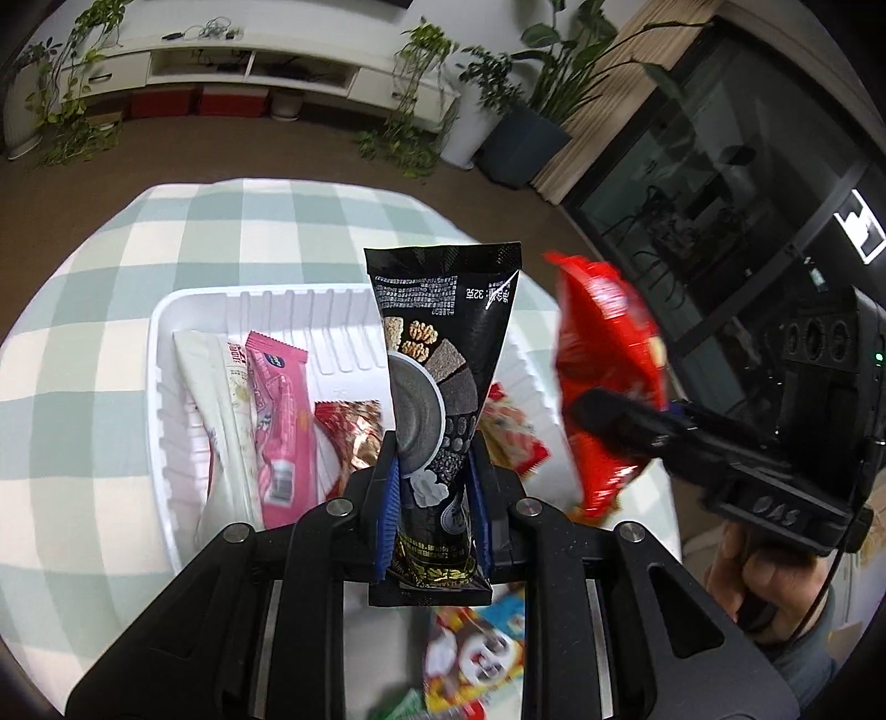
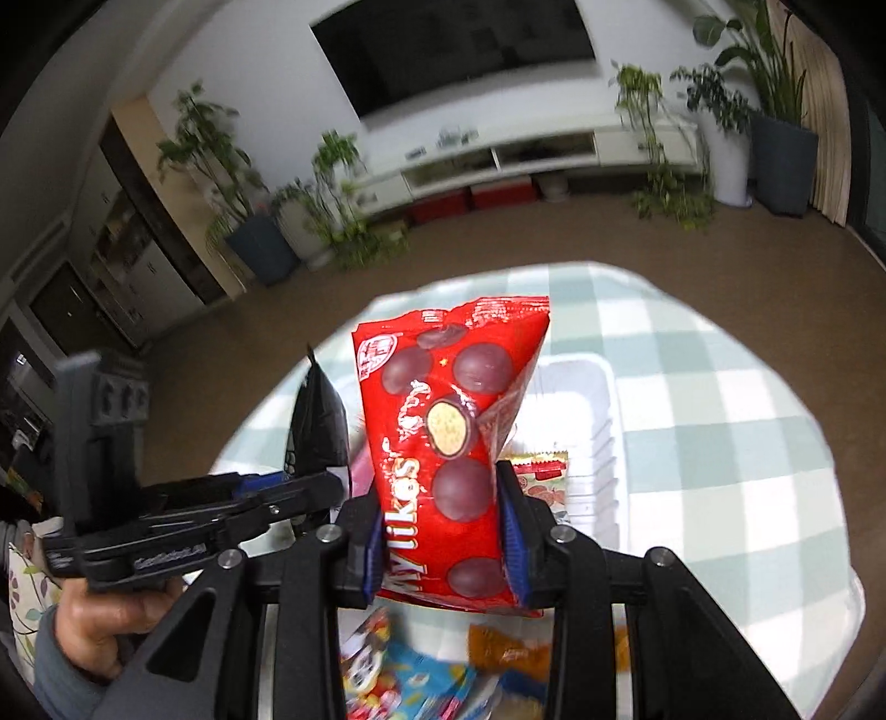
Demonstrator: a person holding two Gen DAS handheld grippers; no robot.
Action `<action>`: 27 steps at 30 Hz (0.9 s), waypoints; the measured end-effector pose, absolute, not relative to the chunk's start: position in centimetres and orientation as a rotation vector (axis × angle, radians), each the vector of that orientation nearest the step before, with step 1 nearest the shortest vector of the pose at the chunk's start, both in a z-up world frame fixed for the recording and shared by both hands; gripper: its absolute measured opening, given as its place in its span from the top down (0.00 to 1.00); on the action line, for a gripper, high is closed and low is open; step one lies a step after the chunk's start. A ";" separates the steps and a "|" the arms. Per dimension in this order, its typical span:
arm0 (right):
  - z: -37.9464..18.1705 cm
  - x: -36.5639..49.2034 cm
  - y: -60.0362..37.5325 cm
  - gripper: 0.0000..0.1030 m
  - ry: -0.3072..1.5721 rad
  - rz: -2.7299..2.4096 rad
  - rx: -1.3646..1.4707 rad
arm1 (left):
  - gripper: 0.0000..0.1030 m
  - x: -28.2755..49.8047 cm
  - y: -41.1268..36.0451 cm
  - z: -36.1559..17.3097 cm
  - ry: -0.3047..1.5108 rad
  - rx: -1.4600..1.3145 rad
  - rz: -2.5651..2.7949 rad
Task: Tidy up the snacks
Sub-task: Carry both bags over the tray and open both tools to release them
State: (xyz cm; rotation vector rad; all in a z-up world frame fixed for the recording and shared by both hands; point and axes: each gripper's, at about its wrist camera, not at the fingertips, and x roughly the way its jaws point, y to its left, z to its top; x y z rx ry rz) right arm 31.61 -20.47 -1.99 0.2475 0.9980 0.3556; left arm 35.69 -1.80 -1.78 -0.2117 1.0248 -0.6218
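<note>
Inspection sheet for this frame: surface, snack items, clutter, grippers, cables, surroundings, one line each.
Surface: table under a green-and-white checked cloth.
Job's things: white tray holding a cream packet, a pink packet, and a gold-red packet; black sachet and red chocolate-ball bag held above it.
Clutter: loose colourful packets near the table's front edge, blurred.
Grippers: left gripper shut on the black sachet; right gripper shut on the red chocolate-ball bag.
Cables: a thin cable by the right hand.
Surroundings: potted plants, white TV console, wall screen, brown floor.
</note>
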 end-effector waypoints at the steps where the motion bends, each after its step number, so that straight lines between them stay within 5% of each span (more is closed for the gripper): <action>1: -2.9 32.3 -20.3 0.64 1.019 0.347 0.247 | 0.80 35.9 -2.0 -2.3 1.029 -0.206 -0.615; 27: -8.5 35.5 -18.6 0.58 1.105 0.286 0.127 | 0.77 37.6 -3.8 -6.5 1.074 -0.154 -0.515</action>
